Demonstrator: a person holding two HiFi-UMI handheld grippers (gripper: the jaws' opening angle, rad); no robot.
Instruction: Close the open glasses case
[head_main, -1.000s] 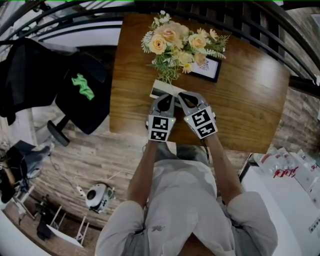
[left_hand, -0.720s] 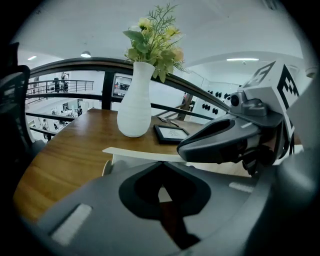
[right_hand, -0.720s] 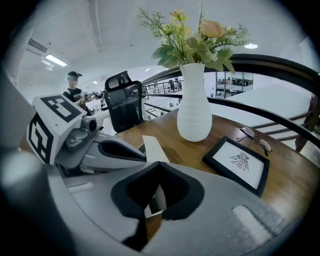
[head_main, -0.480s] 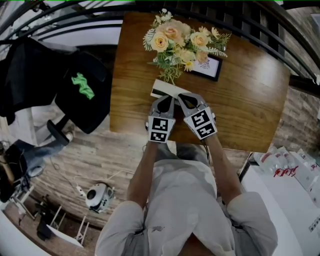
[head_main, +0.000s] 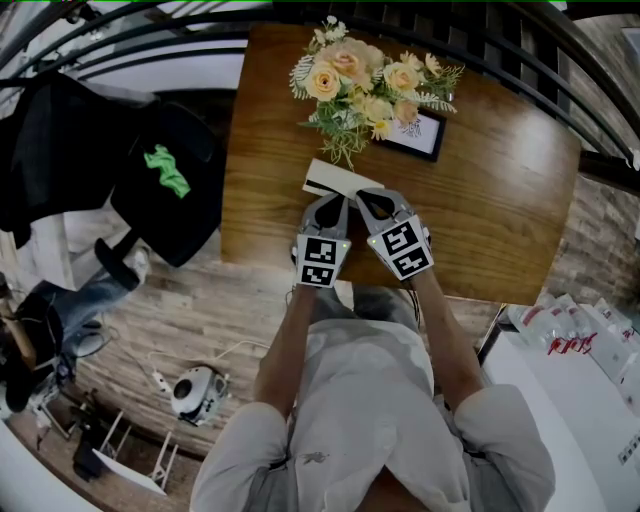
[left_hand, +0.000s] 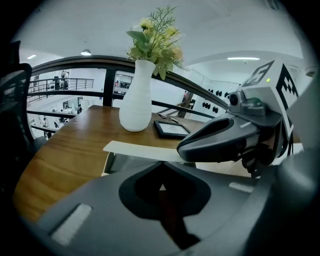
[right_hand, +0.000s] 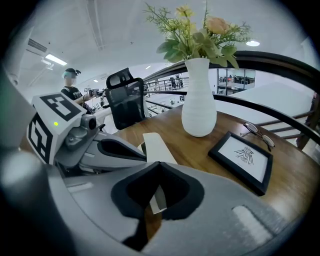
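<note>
At the near edge of the wooden desk (head_main: 500, 200), both tongs are seen pressed shut, with nothing clamped between the jaws. The left tongs (left_hand: 161, 162) are pointed at the near side of the glasses case (head_main: 340, 178), whose flat cream lid (left_hand: 142, 151) stands open above a grey interior; the right tongs (right_hand: 159, 163) are set just beside them over the same lid. Actual contact cannot be confirmed. Smooth grey plastic shells with dark hollowed tips are shown on both tools. Behind the case a ribbed white vase (left_hand: 136, 97) and a black-framed picture (right_hand: 242, 160) are set. Both bare forearms (head_main: 290, 340) are stretched forward side by side, converging on the case
</note>
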